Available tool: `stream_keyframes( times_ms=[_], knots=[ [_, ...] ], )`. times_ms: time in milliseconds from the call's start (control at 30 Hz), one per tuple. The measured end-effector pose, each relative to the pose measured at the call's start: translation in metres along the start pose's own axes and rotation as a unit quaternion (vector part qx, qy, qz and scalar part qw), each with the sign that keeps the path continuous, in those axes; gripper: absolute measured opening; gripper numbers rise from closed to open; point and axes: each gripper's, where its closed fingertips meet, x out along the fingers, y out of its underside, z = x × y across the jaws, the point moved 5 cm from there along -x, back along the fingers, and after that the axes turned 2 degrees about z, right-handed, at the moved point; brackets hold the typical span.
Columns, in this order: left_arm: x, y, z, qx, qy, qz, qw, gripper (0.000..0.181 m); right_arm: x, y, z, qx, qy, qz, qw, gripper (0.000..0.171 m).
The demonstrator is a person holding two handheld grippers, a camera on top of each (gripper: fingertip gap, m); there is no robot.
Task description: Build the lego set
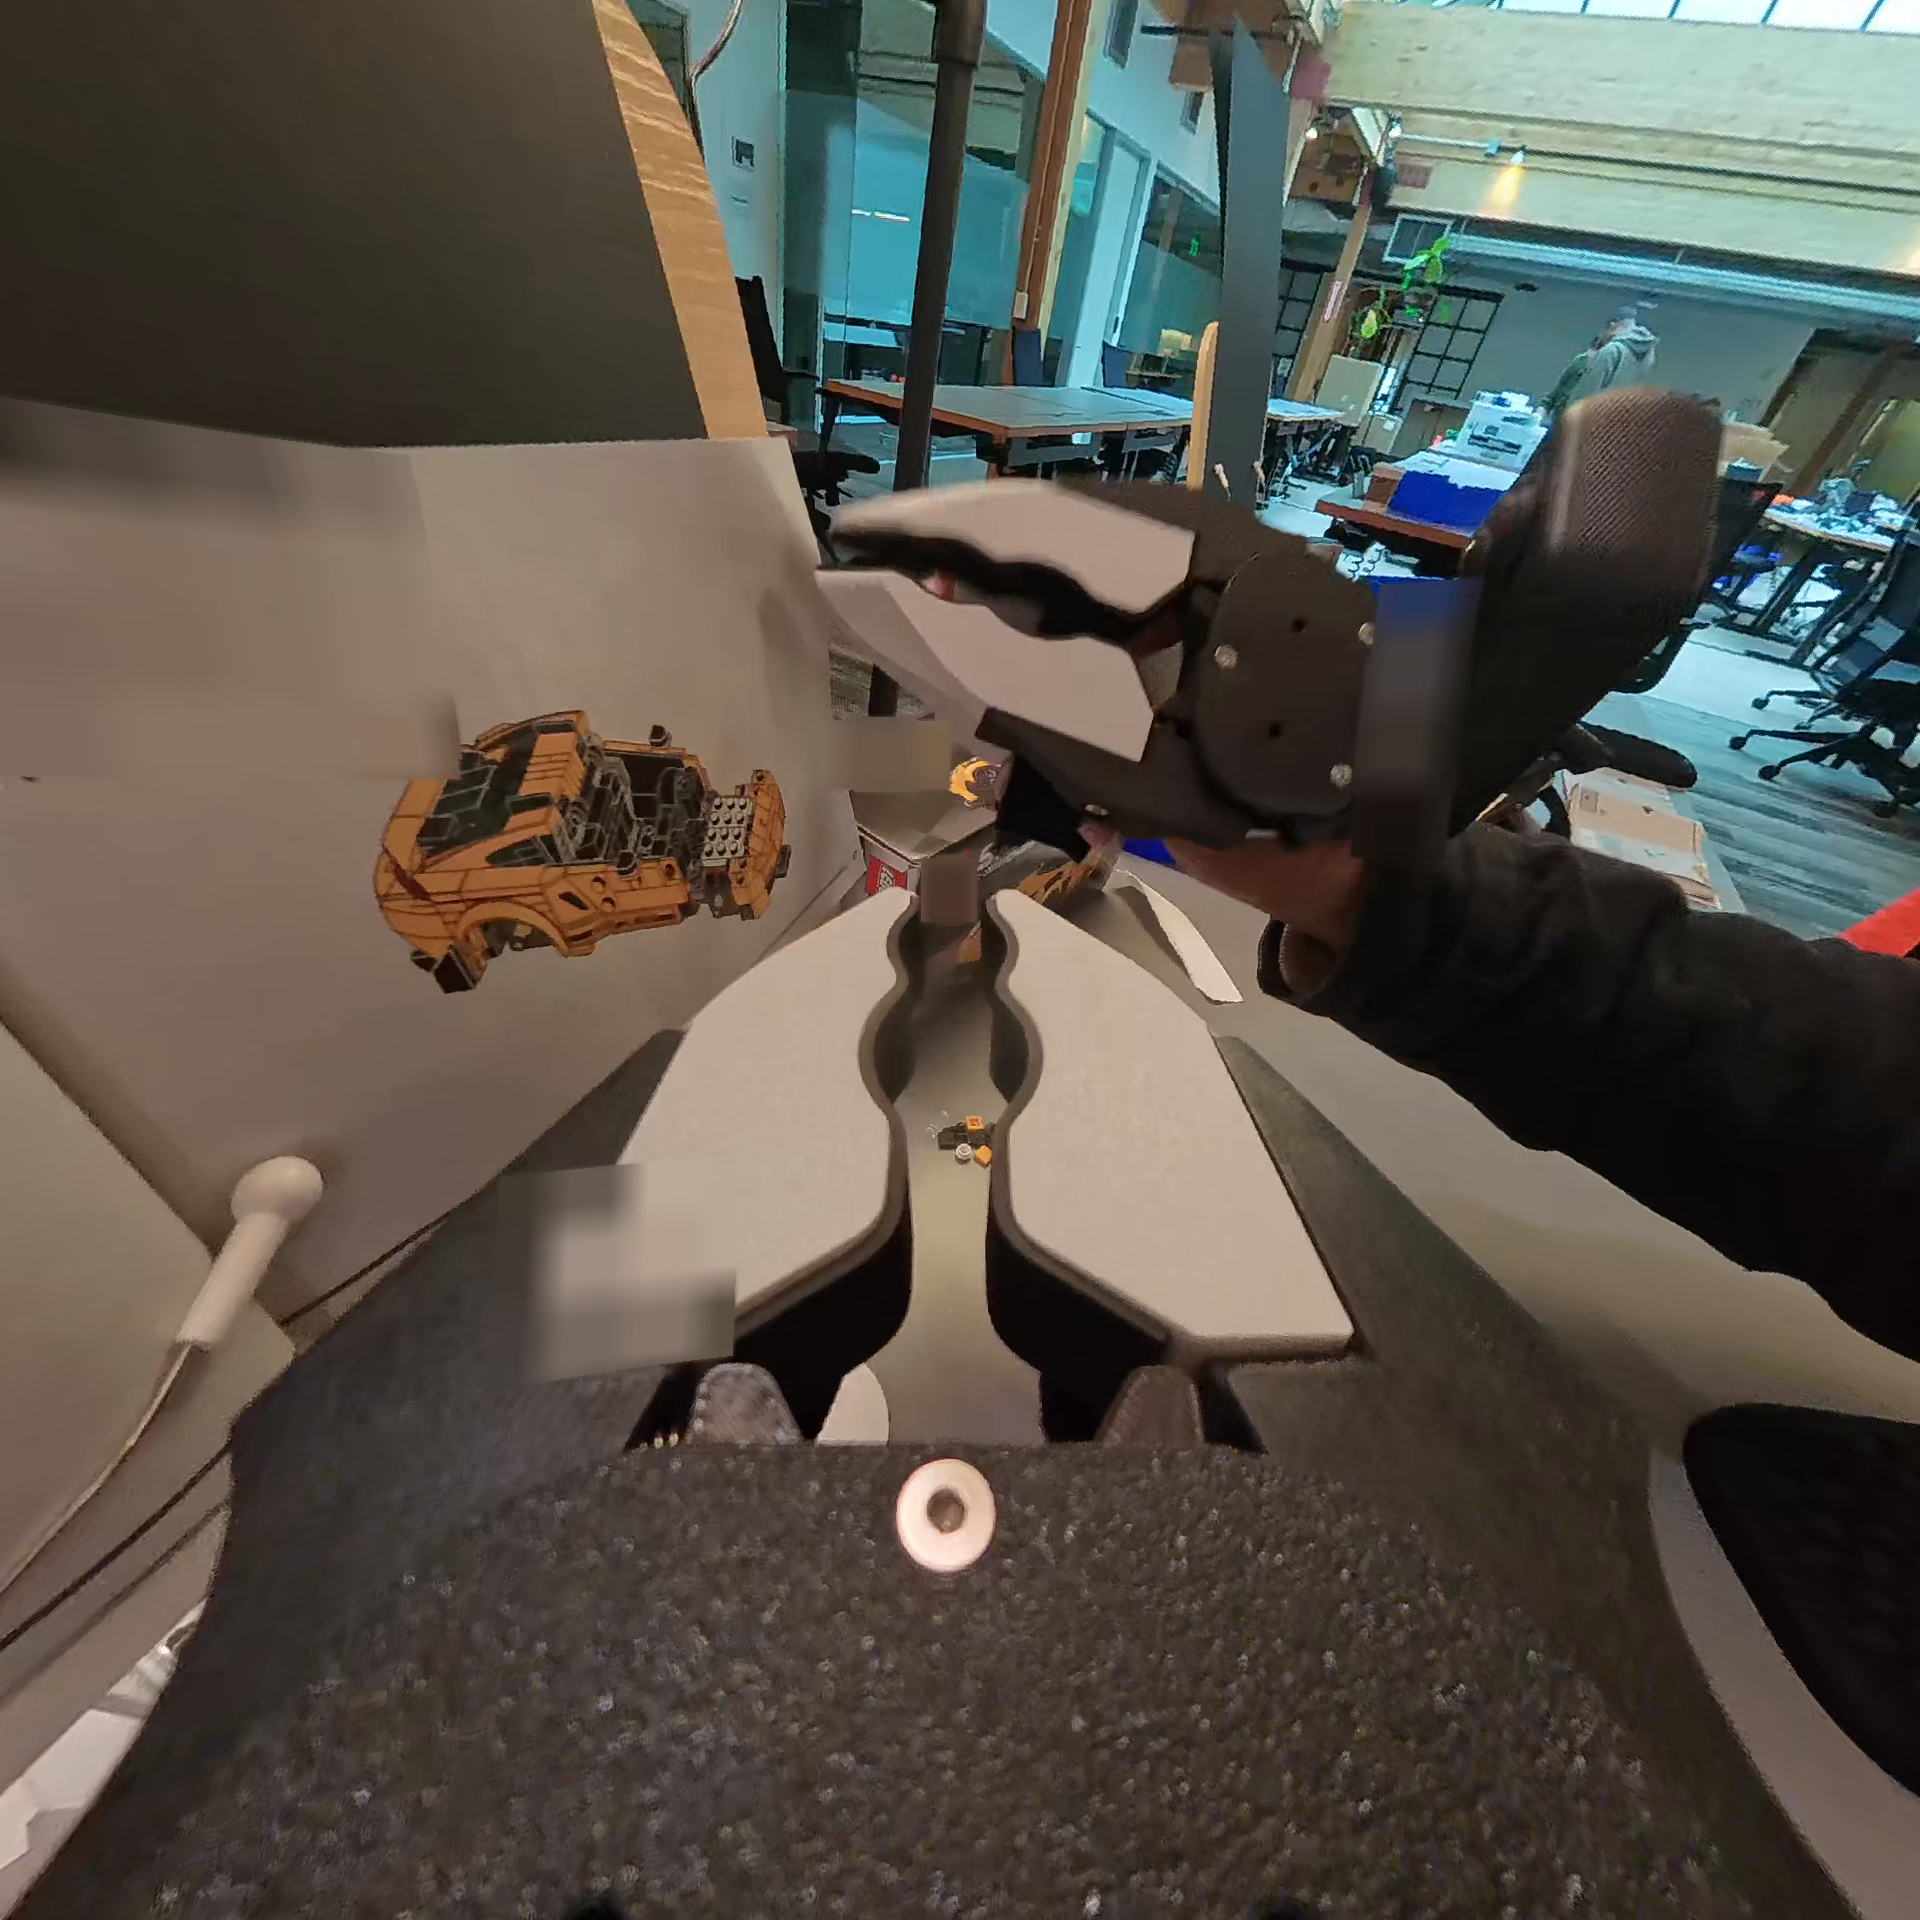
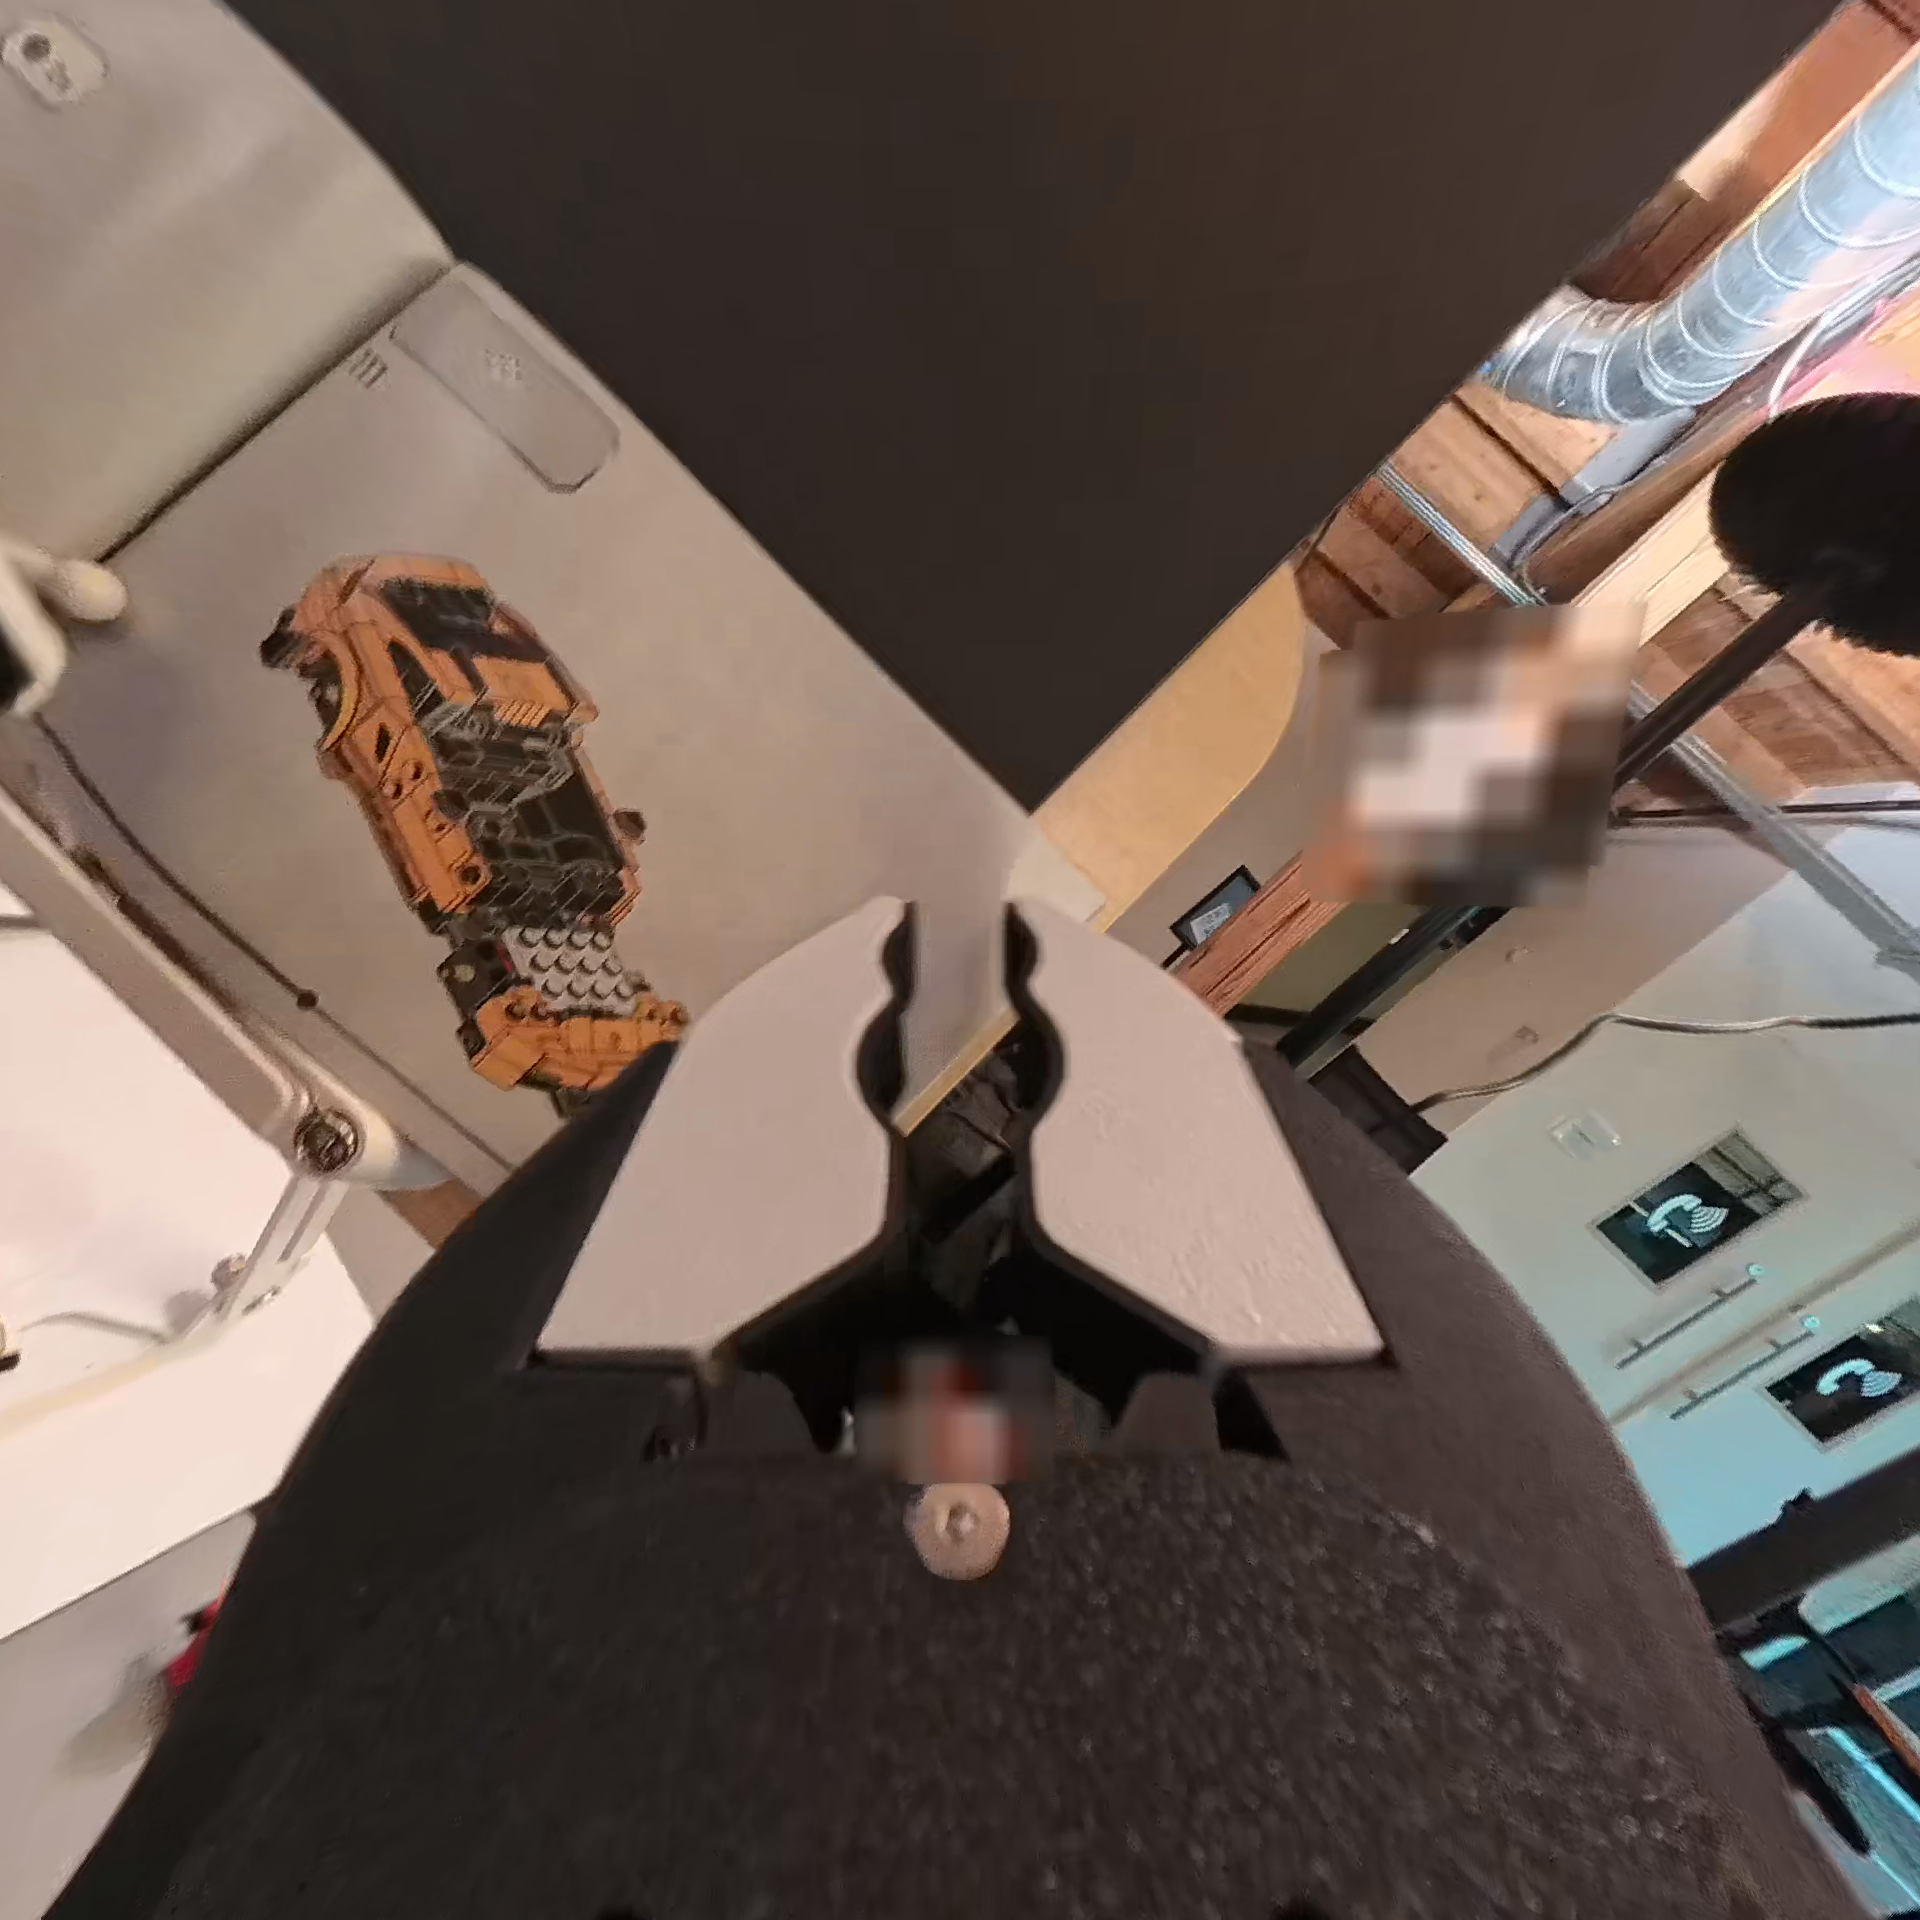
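My left gripper [image 1: 948,925] fills the foreground of the left wrist view, its jaws a narrow gap apart with nothing clearly between them. Through the gap, a few small orange and dark Lego pieces [image 1: 969,1138] lie on the grey table [image 1: 1558,1226]. My right gripper [image 1: 857,566], held by a hand in a black sleeve, hovers above and beyond, tips pointing left at the instruction screen [image 1: 582,831], which shows an orange car. In the right wrist view the right gripper [image 2: 961,935] holds a small dark Lego piece [image 2: 977,1122] deep between its fingers, in front of the same screen [image 2: 468,790].
A Lego box [image 1: 891,868] and an orange-black thing [image 1: 1060,878], partly hidden, stand behind the right gripper. A white cable plug [image 1: 260,1205] hangs at the screen's lower left. A metal screen arm [image 2: 260,1091] is at left. Office chairs, desks and a person [image 1: 1610,353] are far behind. My hands' fingertips stand some 12 centimetres from each other.
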Motion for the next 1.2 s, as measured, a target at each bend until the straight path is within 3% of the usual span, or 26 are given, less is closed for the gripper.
stream_keyframes(
  times_ms=[33,100,267,400,500,533,867,1033,1133,1200],
  knots=[
    [0.001,0.001,0.0,-0.001,0.0,0.0,1.0,0.009,0.003,-0.001,-0.003,0.012,-0.006,0.007,1.0,0.032],
    [0.004,0.004,-0.001,-0.004,0.002,0.002,1.0,0.009,0.014,0.003,-0.003,0.042,-0.037,0.038,0.998,0.038],
    [0.0,0.005,-0.003,0.003,0.0,0.005,1.0,0.009,0.017,0.01,0.004,0.021,-0.026,0.042,0.999,0.003],
    [-0.004,0.003,0.0,-0.004,-0.002,0.0,1.0,0.009,0.011,0.01,0.005,0.01,-0.014,0.028,0.999,0.0],
    [-0.003,0.005,0.001,-0.007,0.0,0.0,1.0,0.009,0.014,0.002,-0.001,0.028,-0.016,0.022,0.999,0.039],
    [-0.002,0.006,0.001,-0.008,0.001,0.001,1.0,0.009,0.019,0.003,-0.001,0.04,-0.031,0.037,0.998,0.041],
    [-0.003,0.008,0.0,-0.007,0.001,0.002,1.0,0.009,0.023,0.007,0.008,0.033,-0.036,0.039,0.998,0.001],
    [-0.002,0.008,0.002,-0.011,-0.005,-0.002,1.0,0.009,0.018,0.006,0.005,0.032,-0.02,0.031,0.999,0.0],
    [-0.001,0.01,0.003,-0.012,-0.006,-0.001,1.0,0.009,0.019,0.002,0.0,0.044,-0.013,0.027,0.999,0.042],
    [-0.001,0.011,0.003,-0.015,-0.006,-0.001,1.0,0.009,0.025,0.007,0.002,0.055,-0.027,0.042,0.997,0.045]
  ],
)
